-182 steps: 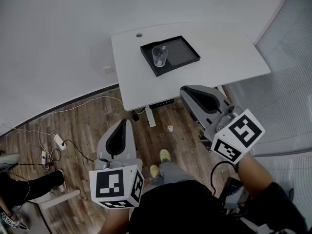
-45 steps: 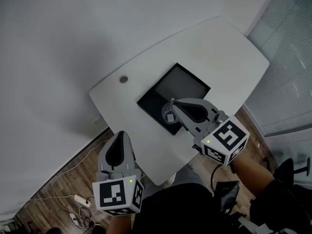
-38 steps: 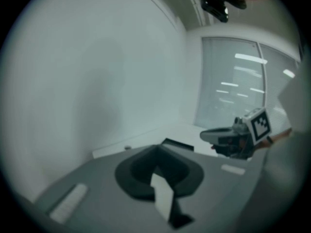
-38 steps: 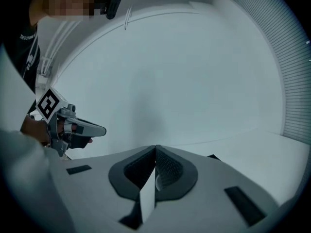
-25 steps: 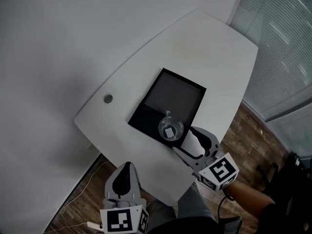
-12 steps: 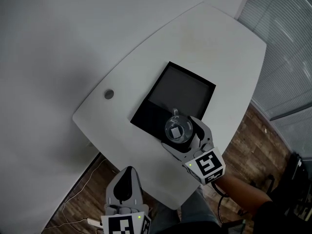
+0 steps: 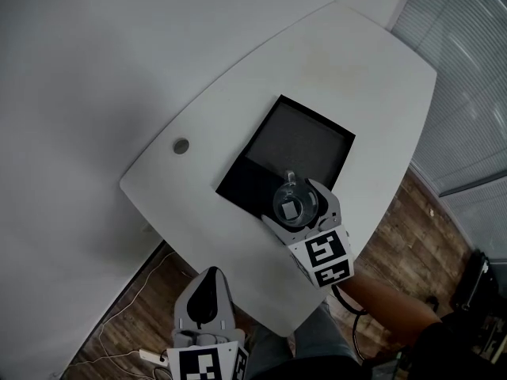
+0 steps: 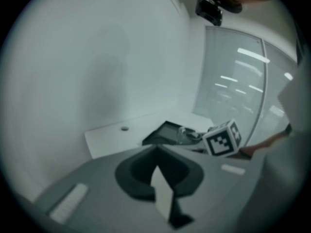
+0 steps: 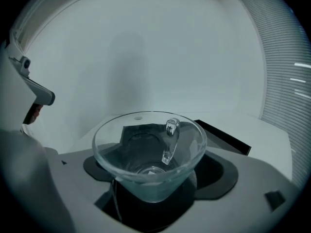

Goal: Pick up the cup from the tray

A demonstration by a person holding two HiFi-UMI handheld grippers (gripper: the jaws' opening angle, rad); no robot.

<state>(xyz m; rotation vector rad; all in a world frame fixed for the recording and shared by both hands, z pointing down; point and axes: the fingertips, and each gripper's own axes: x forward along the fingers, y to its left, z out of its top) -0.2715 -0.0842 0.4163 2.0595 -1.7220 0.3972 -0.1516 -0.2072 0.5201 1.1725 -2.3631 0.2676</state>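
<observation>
A clear glass cup with a handle stands on the near corner of a black tray on the white table. My right gripper reaches in from the table's near edge, and its jaws stand wide on either side of the cup. In the right gripper view the cup fills the gap, handle on the far side, and no pad visibly presses on it. My left gripper hangs below the table's edge over the floor, shut and empty. The left gripper view shows the tray and the right gripper's marker cube.
A round cable hole lies in the table left of the tray. Window blinds stand to the right. Wooden floor with a cable lies below the table's near edge. A plain white wall sits behind the table.
My right gripper has moved forward from beside the tray's corner until its jaws sit around the cup. The cup stays on the tray. The left gripper has hardly moved.
</observation>
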